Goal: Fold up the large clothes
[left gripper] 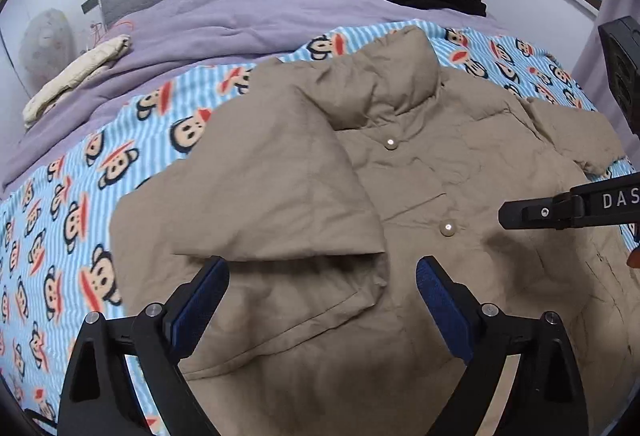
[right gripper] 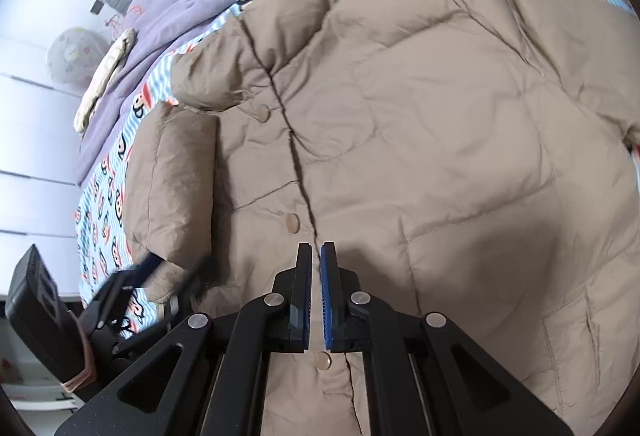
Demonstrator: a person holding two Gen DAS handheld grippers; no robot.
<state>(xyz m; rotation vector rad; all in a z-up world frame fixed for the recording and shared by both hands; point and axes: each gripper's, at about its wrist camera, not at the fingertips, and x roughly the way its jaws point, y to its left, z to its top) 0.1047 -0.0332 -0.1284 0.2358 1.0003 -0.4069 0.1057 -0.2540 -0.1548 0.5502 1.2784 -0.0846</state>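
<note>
Hovering over the jacket [left gripper: 440,163], left claw [left gripper: 322,276] gapes empty; right claw [right gripper: 316,256] nearly closed, empty.

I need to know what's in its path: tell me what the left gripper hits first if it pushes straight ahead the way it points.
Most likely the folded-over sleeve of the tan puffer jacket: its cuff edge lies just beyond the open left gripper. Depth is hard to judge, so it might skim over the top.

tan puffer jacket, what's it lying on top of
The tan puffer jacket lies spread on a blue striped monkey-print blanket, which shows around its edges. A purple duvet lies beyond. Whatever sits directly beneath the jacket's middle is covered.
</note>
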